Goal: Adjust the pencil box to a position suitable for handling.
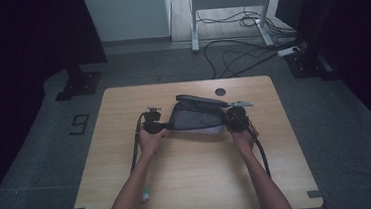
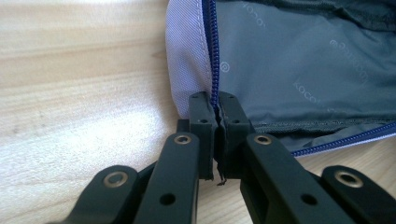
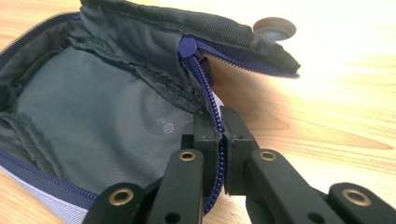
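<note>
Your left tool (image 2: 215, 122) is clenched on the blue zipper edge (image 2: 213, 56) of the pouch (image 1: 196, 117), where the pale lilac outer fabric meets the grey lining; the pads pinch the zipper tape between them. Your right tool (image 3: 221, 134) is likewise clenched on the zipper edge at the pouch's other end, with the round blue zipper pull (image 3: 187, 47) just beyond it at about 11 o'clock in the right gripper view. The pouch lies open on the wooden bench (image 1: 195, 184), a little beyond bench centre in the high view, its dark flap (image 1: 201, 101) raised toward 12 o'clock and the grey interior exposed. In the high view your left hand (image 1: 149, 140) sits at the pouch's 9 o'clock end and your right hand (image 1: 243, 136) at its 3 o'clock end. A round grommet hole (image 1: 220, 91) lies in the bench at about 1 o'clock from the pouch, close to it but apart.
</note>
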Demonstrator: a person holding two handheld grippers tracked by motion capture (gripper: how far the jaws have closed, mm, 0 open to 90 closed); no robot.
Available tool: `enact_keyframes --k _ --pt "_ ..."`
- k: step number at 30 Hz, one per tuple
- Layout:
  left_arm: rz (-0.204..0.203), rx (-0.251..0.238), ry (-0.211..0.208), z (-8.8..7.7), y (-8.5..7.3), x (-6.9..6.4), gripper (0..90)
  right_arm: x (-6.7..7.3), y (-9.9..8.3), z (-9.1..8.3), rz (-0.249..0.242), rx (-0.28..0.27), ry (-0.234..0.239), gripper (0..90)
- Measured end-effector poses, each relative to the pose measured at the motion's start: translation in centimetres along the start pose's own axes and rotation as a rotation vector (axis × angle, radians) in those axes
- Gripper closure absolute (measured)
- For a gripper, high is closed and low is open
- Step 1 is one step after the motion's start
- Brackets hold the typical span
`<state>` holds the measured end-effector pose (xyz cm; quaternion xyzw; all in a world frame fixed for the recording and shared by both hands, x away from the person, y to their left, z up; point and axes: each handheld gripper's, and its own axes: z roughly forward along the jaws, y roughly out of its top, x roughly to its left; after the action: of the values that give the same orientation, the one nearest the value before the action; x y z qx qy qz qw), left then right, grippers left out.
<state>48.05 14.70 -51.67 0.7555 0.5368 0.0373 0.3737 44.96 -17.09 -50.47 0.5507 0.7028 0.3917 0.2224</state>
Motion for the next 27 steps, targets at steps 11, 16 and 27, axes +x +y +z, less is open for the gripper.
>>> enact_keyframes --k 11,16,27 --pt "0.044 -0.046 -0.004 -3.0 0.5 -0.9 86.6 0.9 0.9 -2.6 -0.01 -0.075 0.034 85.6" --pt "0.061 -0.061 -0.001 -4.3 0.6 -1.3 86.6 1.4 1.2 -3.5 -0.016 -0.103 0.047 85.6" --pt "0.136 -0.101 -0.001 -7.1 0.3 -2.4 86.5 2.2 1.5 -5.8 -0.021 -0.152 0.08 85.5"
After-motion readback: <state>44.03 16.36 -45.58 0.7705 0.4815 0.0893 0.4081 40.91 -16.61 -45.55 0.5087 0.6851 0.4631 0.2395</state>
